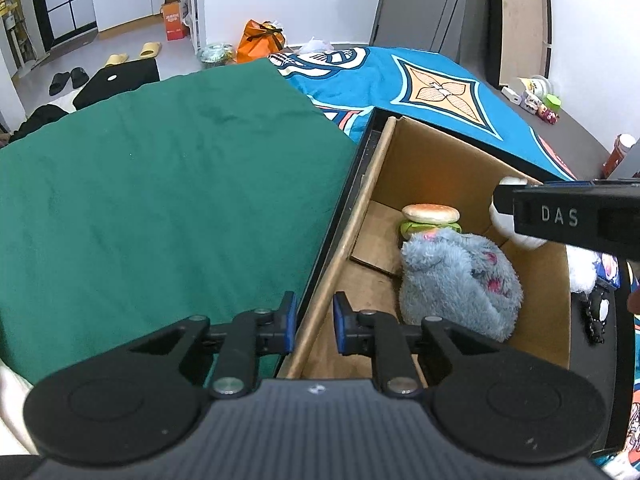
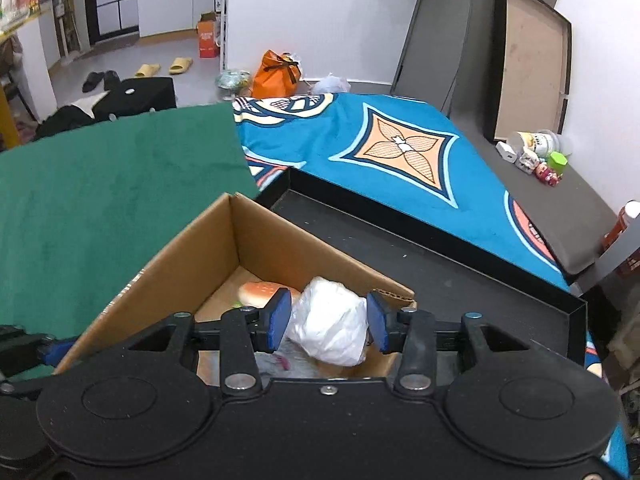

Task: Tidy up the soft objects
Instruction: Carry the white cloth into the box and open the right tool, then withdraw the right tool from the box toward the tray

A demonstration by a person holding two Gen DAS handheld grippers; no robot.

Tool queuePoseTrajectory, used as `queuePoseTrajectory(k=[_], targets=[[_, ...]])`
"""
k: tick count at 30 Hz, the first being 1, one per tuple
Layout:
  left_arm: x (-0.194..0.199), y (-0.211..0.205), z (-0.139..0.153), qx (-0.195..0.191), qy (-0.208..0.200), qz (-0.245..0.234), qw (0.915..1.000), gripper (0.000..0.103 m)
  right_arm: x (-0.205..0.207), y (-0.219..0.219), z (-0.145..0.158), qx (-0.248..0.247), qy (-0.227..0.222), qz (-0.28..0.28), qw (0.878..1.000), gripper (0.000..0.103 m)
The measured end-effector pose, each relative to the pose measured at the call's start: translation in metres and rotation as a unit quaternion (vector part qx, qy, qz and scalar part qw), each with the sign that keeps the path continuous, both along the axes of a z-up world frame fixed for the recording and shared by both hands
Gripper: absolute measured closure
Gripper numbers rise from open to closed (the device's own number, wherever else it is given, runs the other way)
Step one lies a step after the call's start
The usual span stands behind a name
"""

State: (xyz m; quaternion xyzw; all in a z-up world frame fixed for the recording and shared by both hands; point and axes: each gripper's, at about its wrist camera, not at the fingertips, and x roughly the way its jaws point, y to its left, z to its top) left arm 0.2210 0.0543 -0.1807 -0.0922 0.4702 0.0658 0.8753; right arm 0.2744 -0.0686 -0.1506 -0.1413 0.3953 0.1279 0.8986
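An open cardboard box point(image 1: 436, 156) stands in a black tray. Inside lie a soft hamburger toy point(image 1: 430, 220) and a grey-blue plush point(image 1: 460, 284). My left gripper point(image 1: 315, 326) straddles the box's near wall, its jaws a narrow gap apart and nothing held. My right gripper point(image 2: 329, 322) is shut on a white soft object point(image 2: 330, 320) and holds it over the box point(image 2: 280, 244). The hamburger point(image 2: 258, 294) shows below it. In the left wrist view the right gripper point(image 1: 560, 220) enters from the right with the white object point(image 1: 504, 220).
A green cloth point(image 1: 160, 192) covers the surface left of the box. A blue patterned cloth point(image 2: 400, 152) lies behind. The black tray point(image 2: 440, 276) surrounds the box. Small toys and jars point(image 2: 536, 152) stand at the far right. More plush toys point(image 1: 596, 280) lie right of the box.
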Motion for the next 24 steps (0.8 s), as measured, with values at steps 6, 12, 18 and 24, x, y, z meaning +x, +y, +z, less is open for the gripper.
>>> queuePoseTrajectory(k=[6,12,18,24], targets=[[0.001,-0.002,0.000,0.001,-0.001,0.002,1.0000,0.085,-0.006,-0.011,0.004,0.010,0.004,-0.012,1.000,0.044],[0.000,-0.006,0.003,0.011,-0.003,0.001,0.9999,0.085,-0.014,-0.026,0.010,0.025,0.004,-0.022,0.999,0.044],[-0.002,-0.011,0.007,0.028,-0.008,0.002,0.9996,0.084,-0.028,-0.047,0.023,0.042,0.004,-0.023,0.999,0.044],[-0.002,-0.022,0.010,0.049,-0.006,-0.011,0.9987,0.080,-0.037,-0.074,0.029,0.056,0.005,-0.035,0.998,0.044]])
